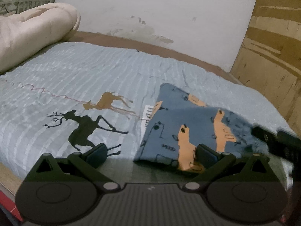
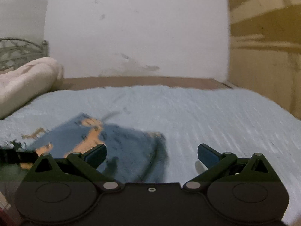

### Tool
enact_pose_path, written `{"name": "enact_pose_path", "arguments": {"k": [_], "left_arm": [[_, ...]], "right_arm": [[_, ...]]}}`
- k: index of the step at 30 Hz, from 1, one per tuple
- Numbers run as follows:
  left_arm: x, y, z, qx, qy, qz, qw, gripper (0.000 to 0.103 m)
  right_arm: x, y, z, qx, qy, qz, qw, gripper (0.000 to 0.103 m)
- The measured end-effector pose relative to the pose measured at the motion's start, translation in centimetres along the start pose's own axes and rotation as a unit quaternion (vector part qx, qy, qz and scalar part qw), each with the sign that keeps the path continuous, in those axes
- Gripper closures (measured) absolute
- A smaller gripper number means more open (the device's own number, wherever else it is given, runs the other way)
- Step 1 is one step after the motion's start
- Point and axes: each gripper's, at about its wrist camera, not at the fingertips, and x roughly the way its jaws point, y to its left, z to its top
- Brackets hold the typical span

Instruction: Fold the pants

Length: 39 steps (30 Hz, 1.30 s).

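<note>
On the bed, left wrist view: pants (image 1: pixel 188 128) lie folded on the bedspread (image 1: pixel 75 71), ahead and right of the left gripper (image 1: pixel 152 153).
Left jaws: spread wide, empty; right finger overlaps the near edge.
Right wrist view: pants (image 2: pixel 116 146) ahead-left of the right gripper (image 2: pixel 152 153).
Right jaws: fully apart, holding nothing.
Long axis: running away toward the wall (image 2: pixel 131 28).
Nearer hand: both near; cannot tell which.

Blue pants (image 1: pixel 188 128), orange animal print
</note>
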Motion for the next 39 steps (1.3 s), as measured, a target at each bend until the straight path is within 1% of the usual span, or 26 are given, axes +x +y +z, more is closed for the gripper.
{"name": "enact_pose_path", "arguments": {"k": [3, 5, 6, 7, 9, 10, 14, 16, 17, 19, 20, 21, 23, 24, 26, 28, 31, 34, 36, 39], "left_arm": [[0.0, -0.4, -0.2, 0.014, -0.003, 0.007, 0.9999, 0.001], [0.0, -0.4, -0.3, 0.017, -0.003, 0.008, 0.9998, 0.001], [0.0, -0.4, -0.3, 0.018, -0.003, 0.008, 0.9998, 0.001], [0.0, -0.3, -0.3, 0.018, -0.003, 0.007, 0.9998, 0.001], [0.0, -0.3, -0.4, 0.019, -0.002, 0.005, 0.9998, 0.001], [0.0, -0.3, -0.4, 0.019, -0.002, 0.005, 0.9998, 0.001], [0.0, -0.4, -0.5, 0.023, -0.004, 0.008, 0.9997, 0.001], [0.1, -0.4, -0.6, 0.023, -0.005, 0.008, 0.9997, 0.001], [0.1, -0.4, -0.5, 0.021, -0.005, 0.008, 0.9997, 0.001], [0.1, -0.4, -0.5, 0.021, -0.005, 0.007, 0.9997, 0.001], [0.1, -0.4, -0.5, 0.021, -0.005, 0.007, 0.9997, 0.001], [0.1, -0.4, -0.5, 0.022, -0.004, 0.008, 0.9997, 0.001], [0.0, -0.4, -0.5, 0.023, -0.002, 0.007, 0.9997, 0.001], [-0.1, -0.4, -0.4, 0.024, 0.0, 0.006, 0.9997, 0.001], [-0.2, -0.4, -0.4, 0.025, 0.002, 0.006, 0.9997, 0.001], [-0.4, -0.4, -0.4, 0.026, 0.004, 0.004, 0.9996, 0.001], [-0.6, -0.6, -0.5, 0.032, 0.006, 0.005, 0.9995, 0.001], [-0.8, -0.7, -0.5, 0.038, 0.009, 0.003, 0.9992, 0.001], [-1.0, -0.6, -0.5, 0.035, 0.011, 0.001, 0.9993, 0.001], [-1.0, -0.5, -0.1, 0.029, 0.011, -0.001, 0.9995, 0.001]], "right_arm": [[3.0, 1.7, 1.9, -0.042, 0.013, 0.036, 0.998, 0.001], [4.9, 2.9, 2.8, -0.077, 0.02, 0.056, 0.995, 0.001], [5.9, 3.4, 3.1, -0.095, 0.028, 0.06, 0.993, 0.001], [6.9, 3.9, 3.2, -0.113, 0.041, 0.051, 0.991, 0.001], [8.6, 4.3, 3.3, -0.142, 0.062, 0.011, 0.988, 0.001], [9.2, 3.9, 3.2, -0.145, 0.068, -0.011, 0.987, 0.001], [9.9, 0.1, 2.6, -0.096, 0.077, -0.071, 0.99, 0.001], [9.1, -1.7, 2.3, -0.06, 0.07, -0.076, 0.993, 0.001], [8.3, -2.3, 2.3, -0.045, 0.055, -0.079, 0.994, 0.001], [6.6, -2.5, 2.1, -0.034, 0.028, -0.085, 0.995, 0.001], [5.6, -2.4, 1.9, -0.026, 0.017, -0.079, 0.996, 0.001], [4.8, -2.2, 1.7, -0.018, 0.011, -0.064, 0.998, 0.001], [3.5, -1.5, 1.0, -0.011, 0.015, -0.029, 0.999, 0.001], [3.0, -0.9, 0.6, -0.015, 0.021, -0.021, 0.999, 0.001], [2.0, 0.0, -0.6, -0.032, 0.038, -0.018, 0.999, 0.001], [1.2, 0.3, -1.9, -0.048, 0.052, -0.028, 0.997, 0.001], [-0.2, -0.4, -3.3, -0.027, 0.049, -0.025, 0.998, 0.001], [-0.6, -0.7, -3.7, -0.004, 0.049, -0.019, 0.999, 0.001], [-1.0, -0.6, -3.5, -0.003, 0.043, -0.018, 0.999, 0.001], [-1.6, -0.2, -2.3, -0.018, 0.017, -0.015, 1.0, 0.001]]}}
